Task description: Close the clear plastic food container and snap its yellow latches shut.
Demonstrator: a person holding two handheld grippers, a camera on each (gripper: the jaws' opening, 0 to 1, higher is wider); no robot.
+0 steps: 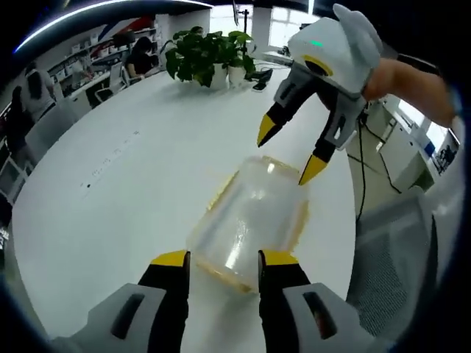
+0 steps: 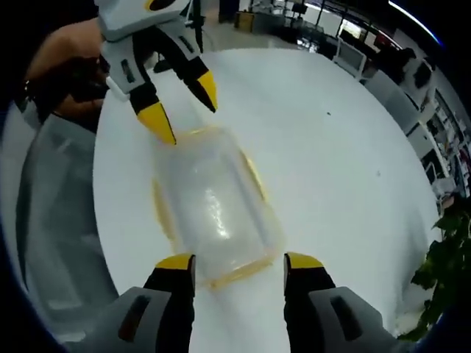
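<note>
A clear plastic food container [image 1: 250, 217] [image 2: 213, 202] with yellow latches along its rim lies on the round white table [image 1: 110, 191] [image 2: 331, 132]. I cannot tell whether the latches are snapped. My left gripper [image 1: 224, 259] [image 2: 184, 105] stands open at one short end, and that end of the container lies between its yellow tips. Opposite it, my right gripper [image 2: 239, 262] [image 1: 289, 151] is open over the other short end, one tip close to the container's corner. Neither gripper holds anything.
A grey mesh chair [image 1: 397, 257] [image 2: 59, 220] stands at the table edge beside the container. Potted plants [image 1: 210, 55] [image 2: 449, 265] sit at the far side of the table. A hand [image 1: 412, 81] holds the right gripper. Office desks and a seated person [image 1: 140, 55] are behind.
</note>
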